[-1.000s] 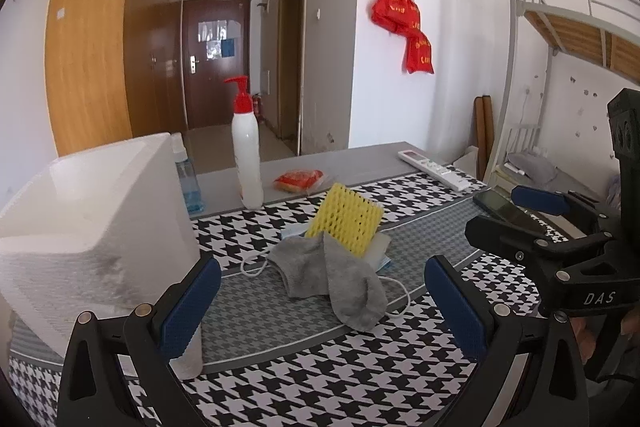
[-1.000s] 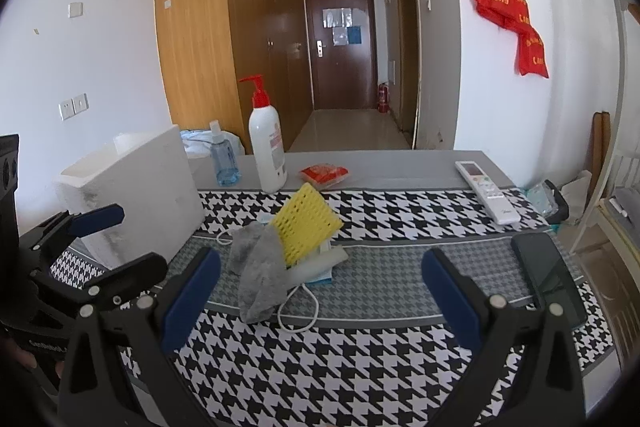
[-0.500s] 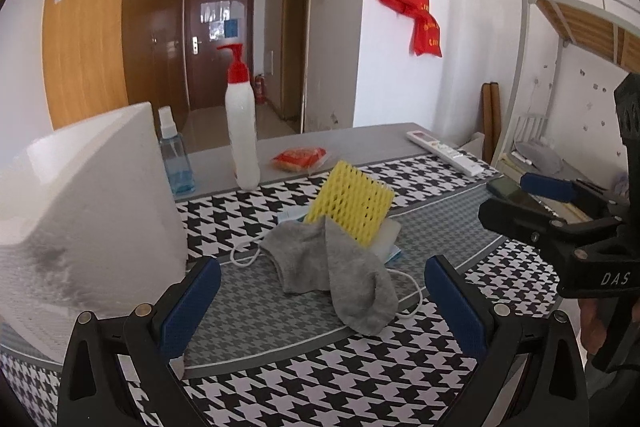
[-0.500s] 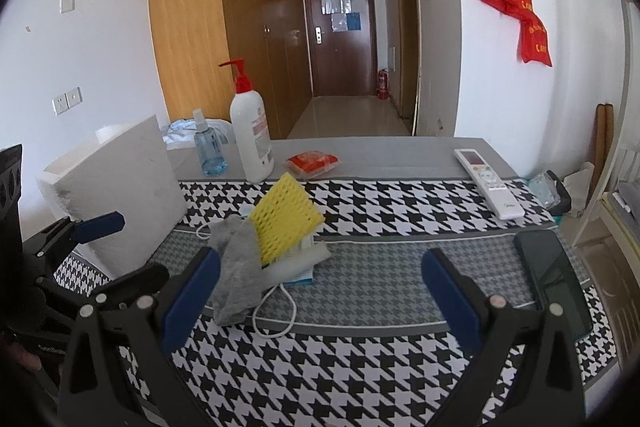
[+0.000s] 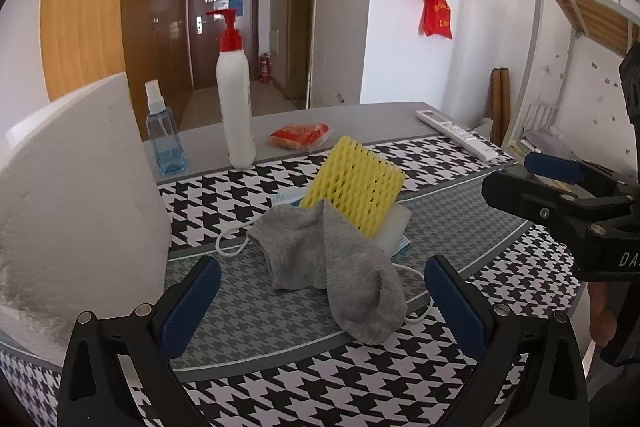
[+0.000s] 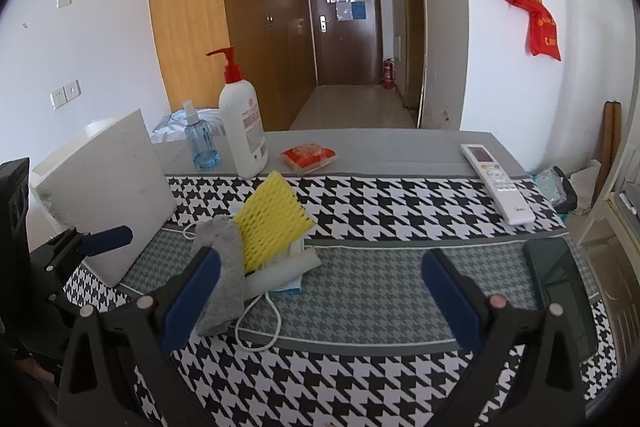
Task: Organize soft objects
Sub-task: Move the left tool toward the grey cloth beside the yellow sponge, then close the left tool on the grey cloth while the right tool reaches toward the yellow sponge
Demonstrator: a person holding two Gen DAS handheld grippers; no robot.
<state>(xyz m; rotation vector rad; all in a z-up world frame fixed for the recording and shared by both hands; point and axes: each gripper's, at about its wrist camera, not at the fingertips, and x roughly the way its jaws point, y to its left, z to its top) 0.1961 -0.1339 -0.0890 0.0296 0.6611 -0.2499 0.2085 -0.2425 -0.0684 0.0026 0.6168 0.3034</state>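
Note:
A grey sock (image 5: 332, 267) lies crumpled on the houndstooth cloth, draped over a white cable (image 5: 228, 247). A yellow foam net (image 5: 354, 193) leans tilted behind it on a white foam pad (image 5: 394, 227). My left gripper (image 5: 320, 297) is open, low over the cloth, with the sock between and just beyond its blue pads. My right gripper (image 6: 320, 297) is open and empty, right of the pile; the sock (image 6: 222, 275) sits by its left finger, the yellow net (image 6: 272, 223) beyond.
A white foam box (image 5: 76, 195) stands at the left. A pump bottle (image 5: 236, 107), a blue spray bottle (image 5: 162, 135), an orange packet (image 5: 300, 137) and a remote (image 6: 496, 183) sit at the back. A phone (image 6: 560, 283) lies at the right edge.
Both grippers have moved forward and lower toward the pile, so the sock and yellow net appear larger and nearer. Both stay open. Nothing on the table has moved.

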